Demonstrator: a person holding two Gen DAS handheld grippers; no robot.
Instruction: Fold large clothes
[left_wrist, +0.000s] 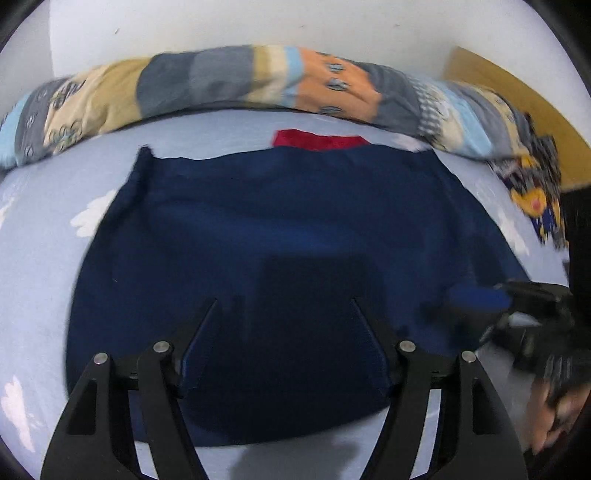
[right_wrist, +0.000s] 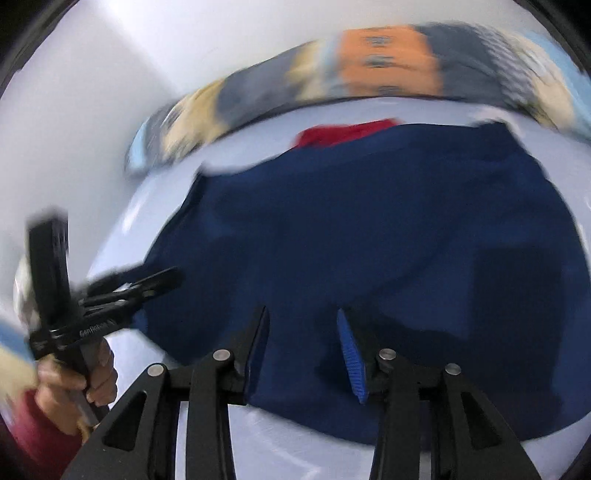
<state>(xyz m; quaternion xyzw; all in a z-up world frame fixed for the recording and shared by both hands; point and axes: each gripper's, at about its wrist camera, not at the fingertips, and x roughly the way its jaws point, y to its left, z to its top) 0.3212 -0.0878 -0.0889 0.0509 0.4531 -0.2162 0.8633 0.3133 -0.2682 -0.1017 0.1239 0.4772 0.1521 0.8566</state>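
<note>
A navy blue garment (left_wrist: 295, 221) lies spread flat on the bed, with a red piece (left_wrist: 317, 139) showing at its far edge. My left gripper (left_wrist: 284, 301) hovers over its near part, open, with nothing between the fingers. The right wrist view is blurred; there the same navy garment (right_wrist: 369, 221) fills the middle and its red piece (right_wrist: 343, 134) lies beyond. My right gripper (right_wrist: 302, 310) stands open above the cloth's near edge, its blue pads bare. Each gripper shows in the other's view: the right gripper (left_wrist: 517, 306) at the garment's right edge, the left gripper (right_wrist: 147, 284) at its left edge.
The bed sheet (left_wrist: 37, 258) is pale blue with white clouds. A rolled patchwork quilt (left_wrist: 258, 77) runs along the far side against a white wall. A brown board (left_wrist: 517, 92) stands at the far right. A hand (right_wrist: 74, 387) with a dark red sleeve holds the left gripper.
</note>
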